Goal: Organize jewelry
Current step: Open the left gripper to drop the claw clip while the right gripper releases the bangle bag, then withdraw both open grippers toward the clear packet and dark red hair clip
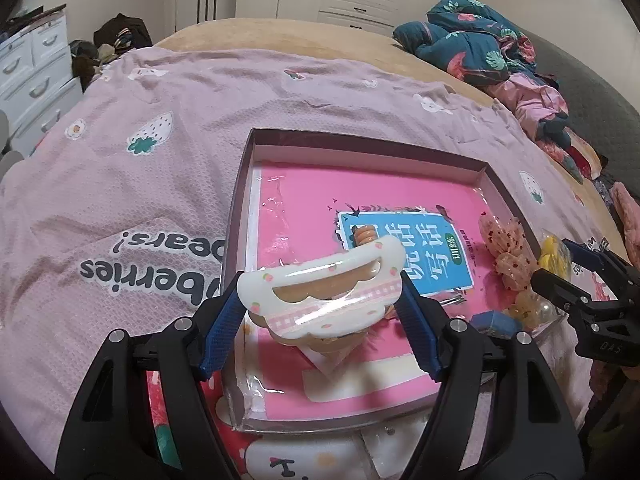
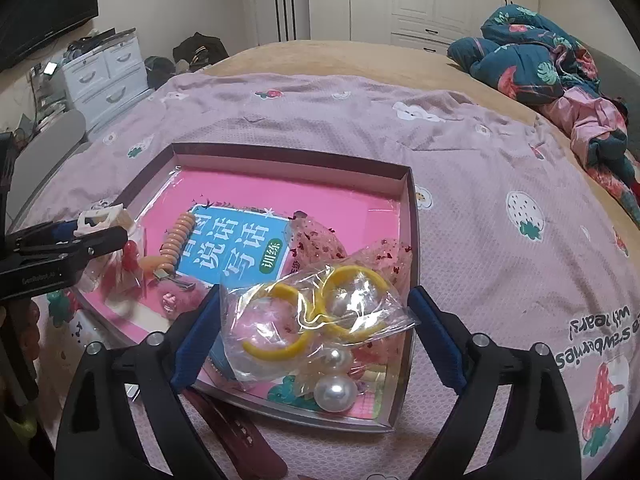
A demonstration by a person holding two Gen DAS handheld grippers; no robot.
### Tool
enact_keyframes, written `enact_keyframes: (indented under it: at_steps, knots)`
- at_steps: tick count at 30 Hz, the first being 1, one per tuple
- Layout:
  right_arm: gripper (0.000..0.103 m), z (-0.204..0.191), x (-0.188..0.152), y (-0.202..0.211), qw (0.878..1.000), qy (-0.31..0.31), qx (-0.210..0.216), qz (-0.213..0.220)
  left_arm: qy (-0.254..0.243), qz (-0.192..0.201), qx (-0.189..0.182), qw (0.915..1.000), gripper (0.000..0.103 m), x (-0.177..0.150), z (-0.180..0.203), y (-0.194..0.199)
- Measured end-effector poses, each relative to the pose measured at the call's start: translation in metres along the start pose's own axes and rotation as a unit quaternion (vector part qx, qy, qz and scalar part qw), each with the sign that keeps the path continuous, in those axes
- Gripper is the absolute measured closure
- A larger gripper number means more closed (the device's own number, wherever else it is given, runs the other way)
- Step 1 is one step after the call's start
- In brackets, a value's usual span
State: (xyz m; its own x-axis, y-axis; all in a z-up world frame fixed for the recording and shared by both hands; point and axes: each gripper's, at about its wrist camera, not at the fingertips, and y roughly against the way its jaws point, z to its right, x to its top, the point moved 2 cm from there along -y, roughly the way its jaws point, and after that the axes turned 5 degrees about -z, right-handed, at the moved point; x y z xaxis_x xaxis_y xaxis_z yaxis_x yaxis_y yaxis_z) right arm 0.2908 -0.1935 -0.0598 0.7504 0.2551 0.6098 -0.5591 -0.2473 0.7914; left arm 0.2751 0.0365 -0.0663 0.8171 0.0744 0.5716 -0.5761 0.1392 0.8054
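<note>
Bedspread sags under the box [image 1: 240, 184]; my left tongs [image 1: 322, 300] pinch a clip [image 1: 320, 296], right tongs [image 2: 316, 320] a slippery bag [image 2: 316, 320] that could slide free.

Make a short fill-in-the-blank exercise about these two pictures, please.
1. The left tool grips a white plastic hair ____.
2. The right tool holds a clear plastic bag with ____ rings inside.
3. The shallow cardboard tray lies on a ____ bedspread.

Missing words: clip; yellow; pink
</note>
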Motion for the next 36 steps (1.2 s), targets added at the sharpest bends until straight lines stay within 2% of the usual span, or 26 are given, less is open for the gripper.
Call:
enact_keyframes:
  at_steps: [1, 5, 8, 17, 25, 36]
  knots:
    - [0.008, 0.001, 0.0, 0.002, 1.0, -0.002, 0.001, 0.001, -0.001, 0.001, 0.0, 1.0, 0.032, 0.0, 0.0, 0.001]
    - [0.007, 0.005, -0.005, 0.017, 1.0, -0.013, 0.009, 0.015, -0.001, 0.007, -0.001, 1.0, 0.029, 0.0, 0.001, 0.006]
    - [0.007, 0.004, -0.011, 0.033, 0.999, -0.008, 0.013, 0.031, -0.001, 0.016, -0.003, 0.9999, 0.021, -0.001, 0.003, 0.016]
    - [0.007, -0.01, -0.032, 0.073, 0.998, 0.02, 0.028, 0.056, 0.0, 0.051, -0.003, 0.9987, 0.01, -0.013, 0.006, 0.057]
    - [0.007, -0.022, -0.052, 0.098, 0.996, 0.055, 0.027, 0.066, 0.0, 0.062, 0.003, 0.9981, 0.01, -0.034, 0.007, 0.087]
    - [0.007, -0.023, -0.075, 0.107, 0.996, 0.069, 0.027, 0.058, -0.019, 0.042, 0.018, 0.9988, 0.01, -0.075, 0.016, 0.099]
